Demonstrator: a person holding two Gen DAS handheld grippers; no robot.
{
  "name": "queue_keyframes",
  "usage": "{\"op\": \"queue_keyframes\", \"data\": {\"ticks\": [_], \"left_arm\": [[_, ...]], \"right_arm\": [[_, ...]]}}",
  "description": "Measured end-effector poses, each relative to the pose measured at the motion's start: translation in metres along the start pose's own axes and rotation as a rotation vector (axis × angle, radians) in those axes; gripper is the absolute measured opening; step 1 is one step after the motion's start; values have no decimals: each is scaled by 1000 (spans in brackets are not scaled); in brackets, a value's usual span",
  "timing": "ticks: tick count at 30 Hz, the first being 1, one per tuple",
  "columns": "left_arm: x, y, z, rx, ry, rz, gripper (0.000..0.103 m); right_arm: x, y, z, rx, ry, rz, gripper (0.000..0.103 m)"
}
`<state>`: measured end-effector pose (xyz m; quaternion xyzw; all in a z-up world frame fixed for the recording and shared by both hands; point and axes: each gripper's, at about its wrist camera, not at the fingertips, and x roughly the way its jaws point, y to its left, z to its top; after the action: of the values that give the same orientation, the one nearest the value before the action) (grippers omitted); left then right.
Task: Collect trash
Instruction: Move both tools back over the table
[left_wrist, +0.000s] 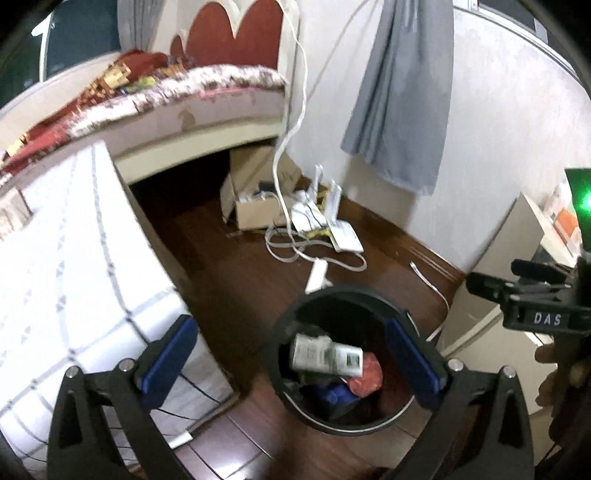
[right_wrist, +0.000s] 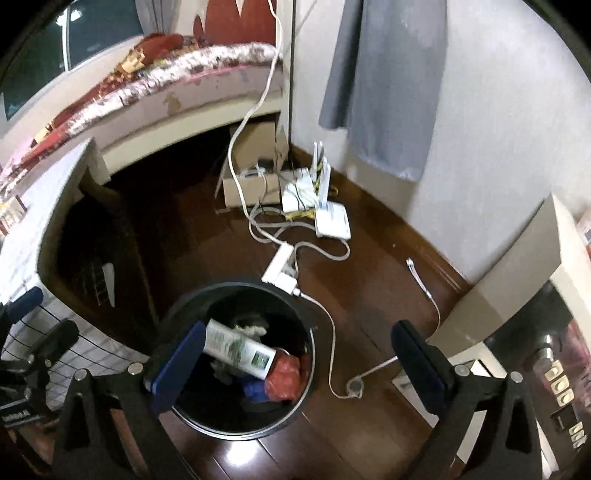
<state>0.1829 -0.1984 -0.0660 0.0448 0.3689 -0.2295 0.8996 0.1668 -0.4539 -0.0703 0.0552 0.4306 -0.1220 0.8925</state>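
Round black bin (right_wrist: 236, 424) holds white cylindrical bottle (right_wrist: 240, 349), crumpled red wrapper (right_wrist: 282, 380).

The bottle's (right_wrist: 236, 349) label print is too blurred to read. The left finger (right_wrist: 177, 369) covers part of the trash bin's (right_wrist: 306, 384) rim, and what lies under the red wrapper (right_wrist: 282, 380) stays hidden. The bed (left_wrist: 207, 110) is cut off at the frame's left edge.

Bottle (right_wrist: 239, 349) in bin (right_wrist: 236, 430)
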Motion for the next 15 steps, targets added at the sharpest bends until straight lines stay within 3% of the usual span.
{"op": "queue_keyframes", "data": {"ticks": [15], "left_arm": [[-48,52,13,-58,-83,155,102]], "right_arm": [[-32,71,9,-139,-69,91,102]]}}
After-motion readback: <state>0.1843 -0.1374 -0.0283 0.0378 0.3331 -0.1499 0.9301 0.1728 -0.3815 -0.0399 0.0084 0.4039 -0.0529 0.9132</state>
